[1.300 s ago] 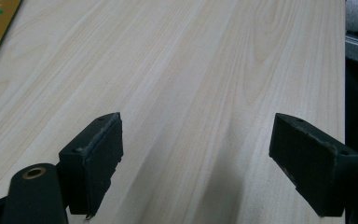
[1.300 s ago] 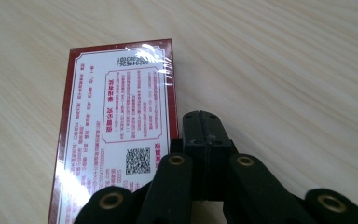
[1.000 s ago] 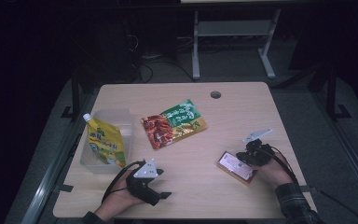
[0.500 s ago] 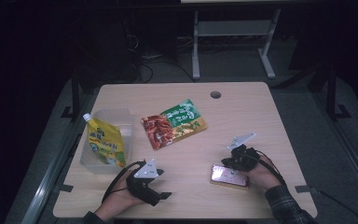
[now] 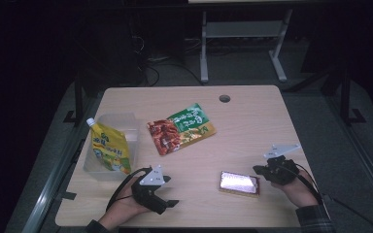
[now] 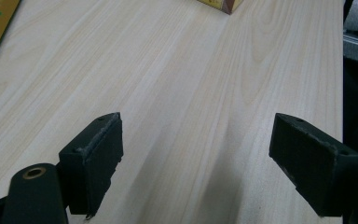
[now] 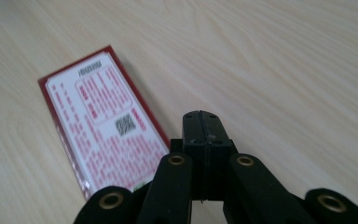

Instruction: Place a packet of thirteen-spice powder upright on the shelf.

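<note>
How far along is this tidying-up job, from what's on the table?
Looks done: a yellow pouch stands in the clear bin. In hand: nothing; the right gripper, jaws shut, sits beside the red box without gripping it. The left gripper rests open on the table. Probably left: the box and the green snack bag, both outside the bin.

tbl [image 5: 252,131]: light wood, round hole far edge | on it: clear bin [image 5: 126,127] left w/ yellow pouch [image 5: 108,151] inside | green-red snack bag [image 5: 182,128] ctr | red box [image 5: 239,183] near right, flat
</note>
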`<act>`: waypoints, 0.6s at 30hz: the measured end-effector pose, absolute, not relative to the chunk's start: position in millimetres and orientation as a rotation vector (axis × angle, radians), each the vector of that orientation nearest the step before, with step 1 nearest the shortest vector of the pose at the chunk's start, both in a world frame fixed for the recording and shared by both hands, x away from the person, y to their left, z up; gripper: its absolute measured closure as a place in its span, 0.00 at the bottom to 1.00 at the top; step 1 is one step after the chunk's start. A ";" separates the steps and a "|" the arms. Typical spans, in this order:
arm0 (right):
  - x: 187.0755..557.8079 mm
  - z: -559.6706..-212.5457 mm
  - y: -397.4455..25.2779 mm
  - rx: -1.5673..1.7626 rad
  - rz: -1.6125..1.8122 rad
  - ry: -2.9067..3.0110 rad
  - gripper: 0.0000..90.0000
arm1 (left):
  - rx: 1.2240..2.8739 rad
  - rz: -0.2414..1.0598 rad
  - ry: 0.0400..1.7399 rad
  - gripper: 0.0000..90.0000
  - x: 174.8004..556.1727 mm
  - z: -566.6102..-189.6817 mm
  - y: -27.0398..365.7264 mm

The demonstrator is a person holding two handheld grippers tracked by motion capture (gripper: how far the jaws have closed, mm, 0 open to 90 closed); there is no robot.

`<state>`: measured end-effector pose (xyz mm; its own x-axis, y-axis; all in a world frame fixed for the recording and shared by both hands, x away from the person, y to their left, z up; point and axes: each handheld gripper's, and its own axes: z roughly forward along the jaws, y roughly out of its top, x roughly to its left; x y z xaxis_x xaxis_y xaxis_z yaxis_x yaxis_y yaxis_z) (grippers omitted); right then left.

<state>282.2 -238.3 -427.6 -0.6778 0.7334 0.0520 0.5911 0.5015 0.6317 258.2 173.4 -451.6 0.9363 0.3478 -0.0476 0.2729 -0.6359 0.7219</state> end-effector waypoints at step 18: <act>258.5 -443.7 -241.4 1.163 0.906 2.595 1.00 | 2.294 0.112 0.445 0.19 257.9 -452.8 171.8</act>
<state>258.5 -241.4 -443.7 -0.6859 0.7209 0.0993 0.6259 0.5149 0.5858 257.9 171.8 -452.8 0.9349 0.3504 -0.0573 0.2818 -0.6341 0.7201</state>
